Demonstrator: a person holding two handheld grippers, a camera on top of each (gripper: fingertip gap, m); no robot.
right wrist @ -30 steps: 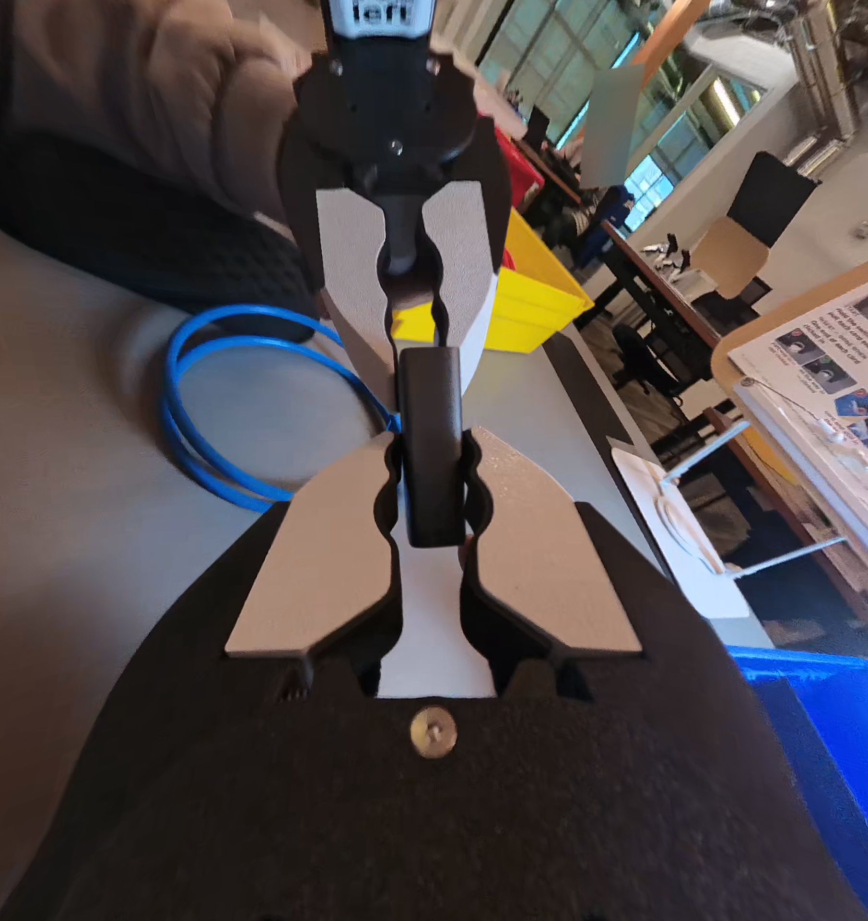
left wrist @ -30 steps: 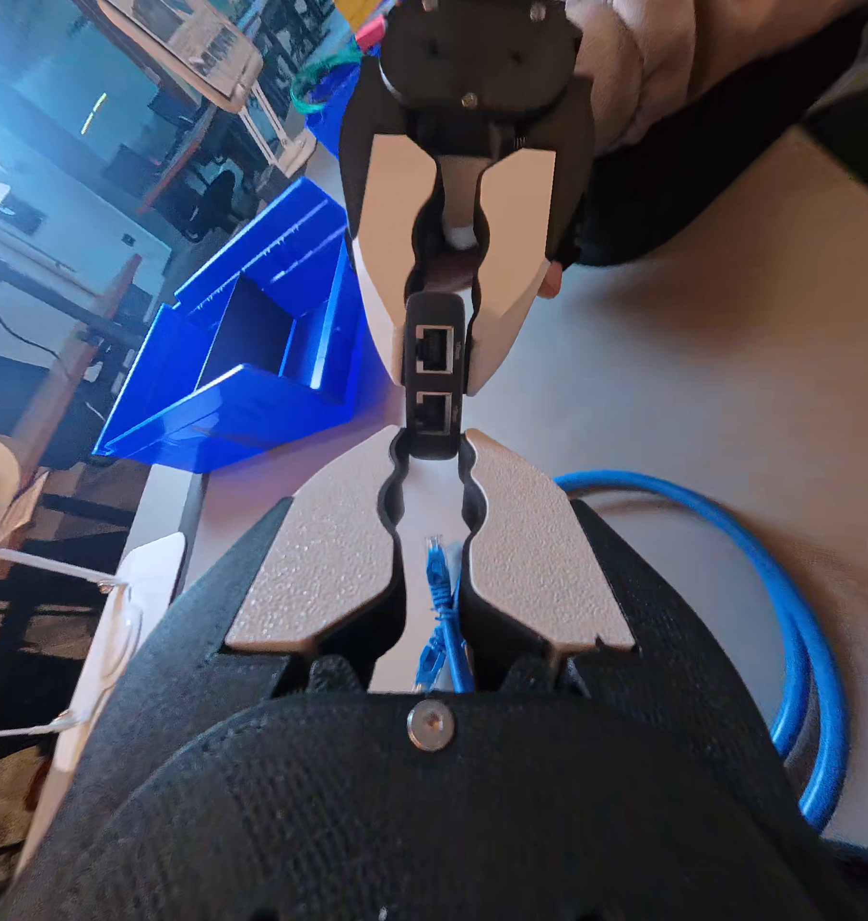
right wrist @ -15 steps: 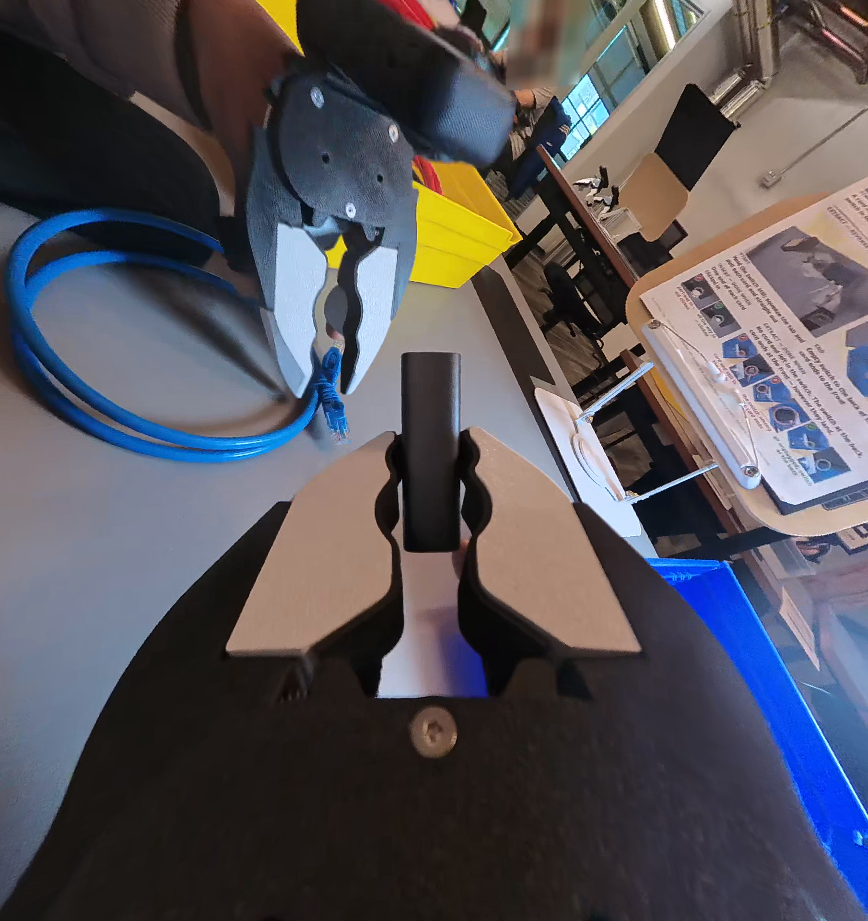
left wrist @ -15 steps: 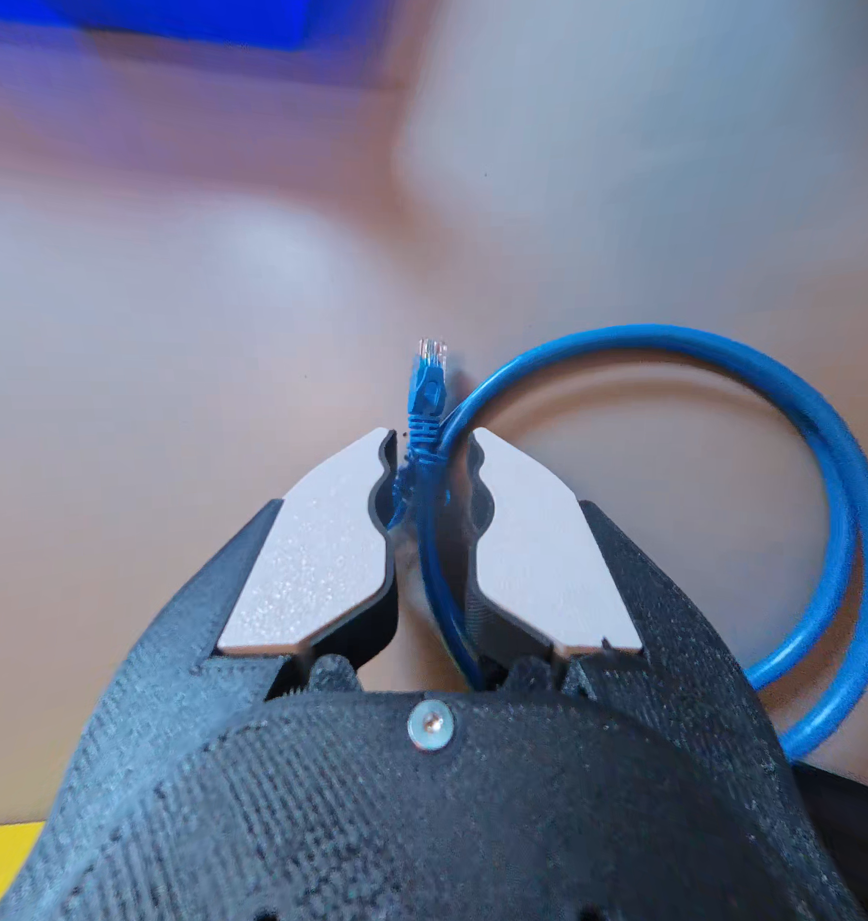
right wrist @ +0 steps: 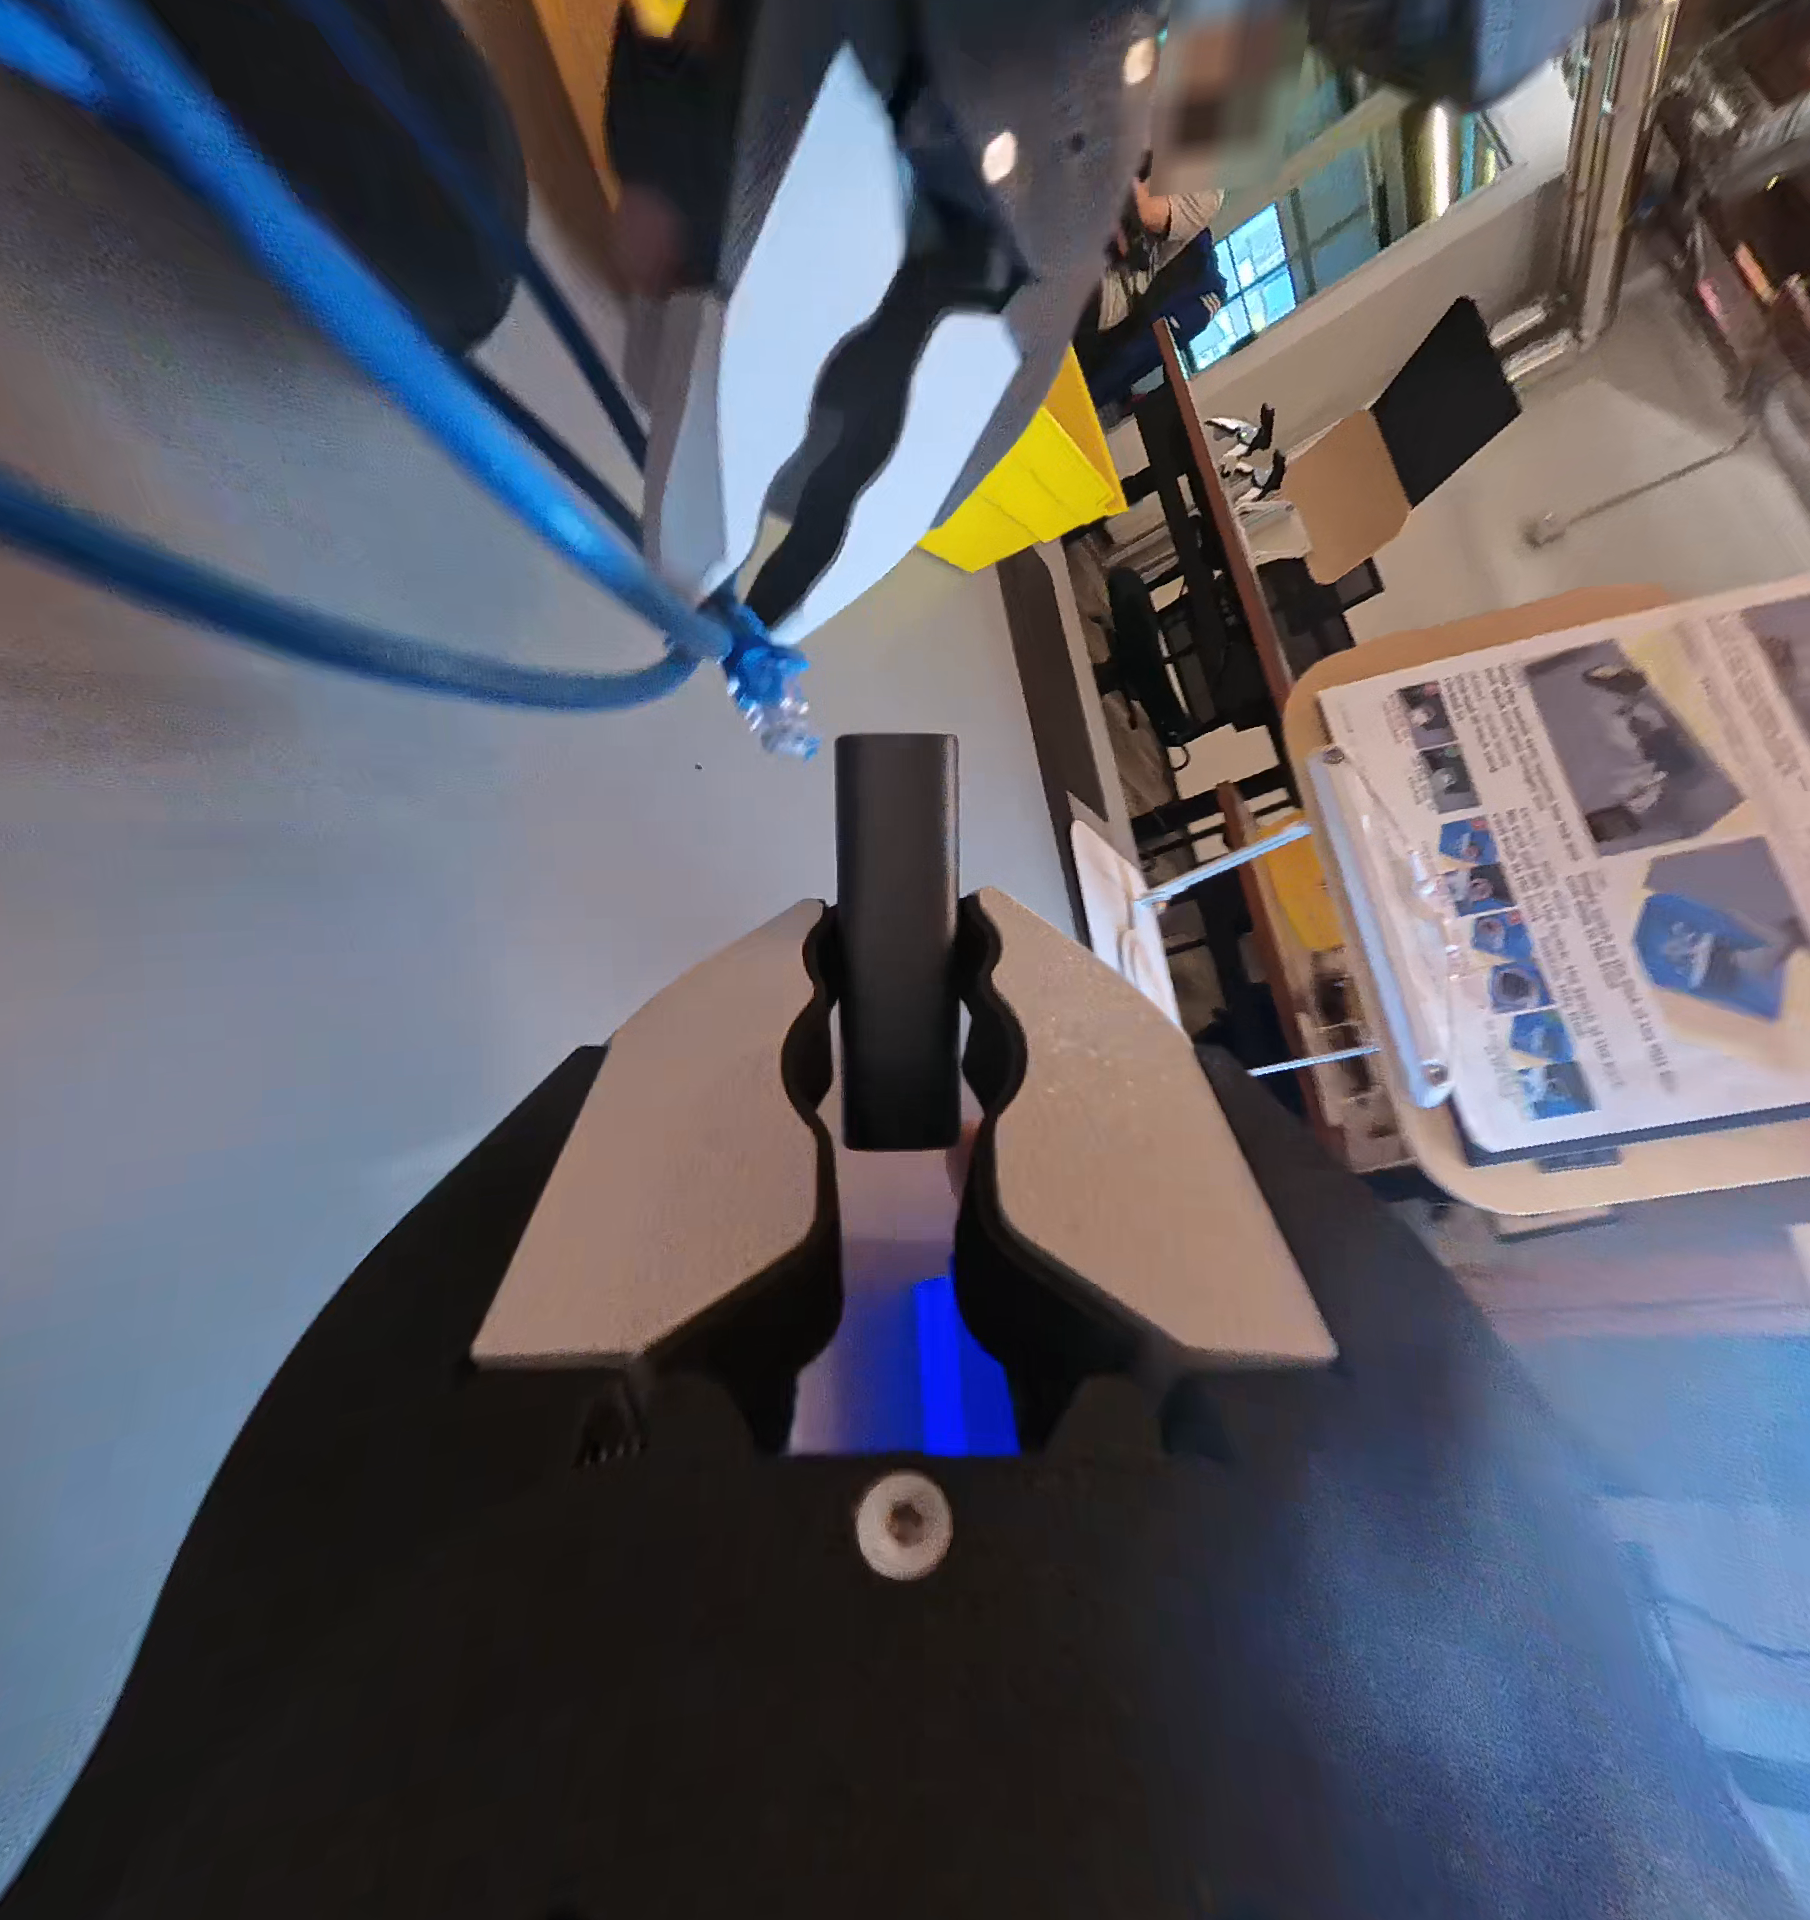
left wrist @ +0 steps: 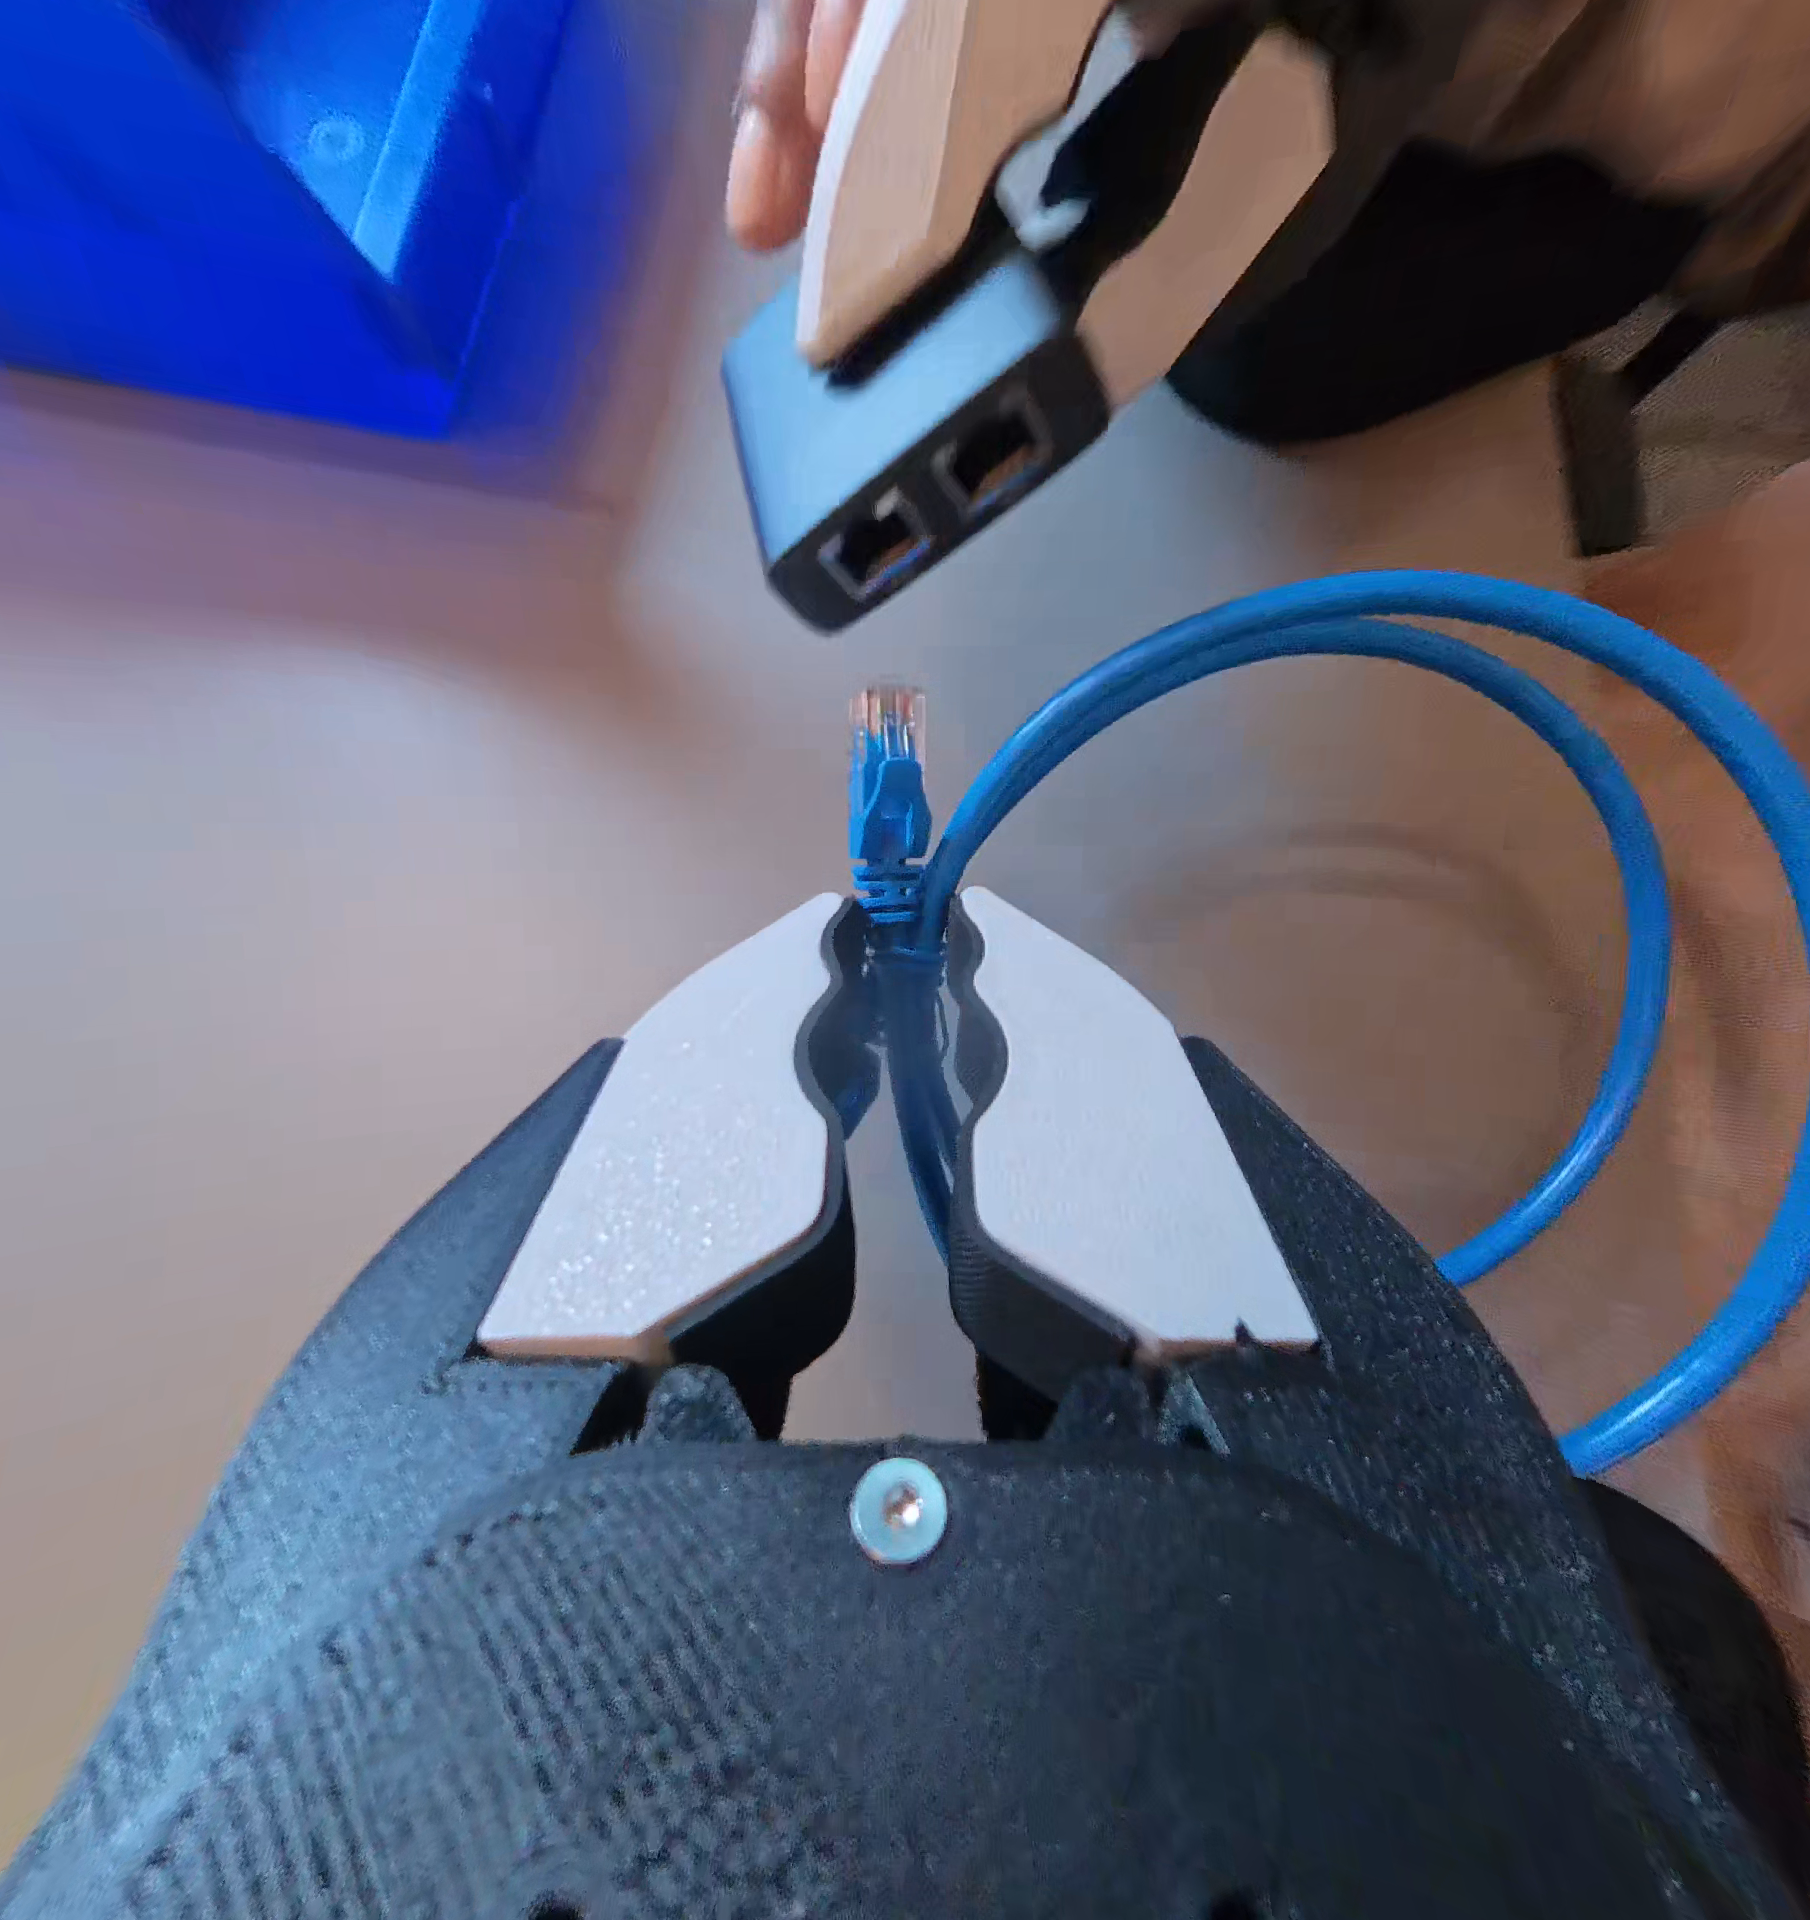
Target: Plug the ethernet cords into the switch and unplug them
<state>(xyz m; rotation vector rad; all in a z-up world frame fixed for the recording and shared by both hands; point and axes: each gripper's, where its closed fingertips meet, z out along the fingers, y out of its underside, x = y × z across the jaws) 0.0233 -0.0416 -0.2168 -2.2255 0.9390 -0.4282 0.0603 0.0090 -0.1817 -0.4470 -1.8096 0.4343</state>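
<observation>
My left gripper (left wrist: pixel 901 914) is shut on the blue ethernet cord (left wrist: pixel 1711 831) just behind its plug (left wrist: pixel 885 790), which sticks out past the fingertips. The cord loops off to the right above the table. My right gripper (right wrist: pixel 896 914) is shut on the small black switch (right wrist: pixel 896 935) and holds it in the air. In the left wrist view the switch (left wrist: pixel 911 457) shows two open ports facing the plug, a short gap away. In the right wrist view the left gripper (right wrist: pixel 755 613) and the plug (right wrist: pixel 771 701) hang just left of the switch's far end.
A blue bin (left wrist: pixel 205 208) stands at the far left of the grey table (left wrist: pixel 257 831). A yellow bin (right wrist: pixel 1036 488) sits at the table's far edge. A stand with printed sheets (right wrist: pixel 1607 883) and office desks lie beyond the table on the right. Some 8 cm of space lies between my two pairs of fingers.
My left gripper closed on the cord, lifted the plug off the table and swung it up toward the switch. The right gripper has tilted the switch so its ports face the plug.
</observation>
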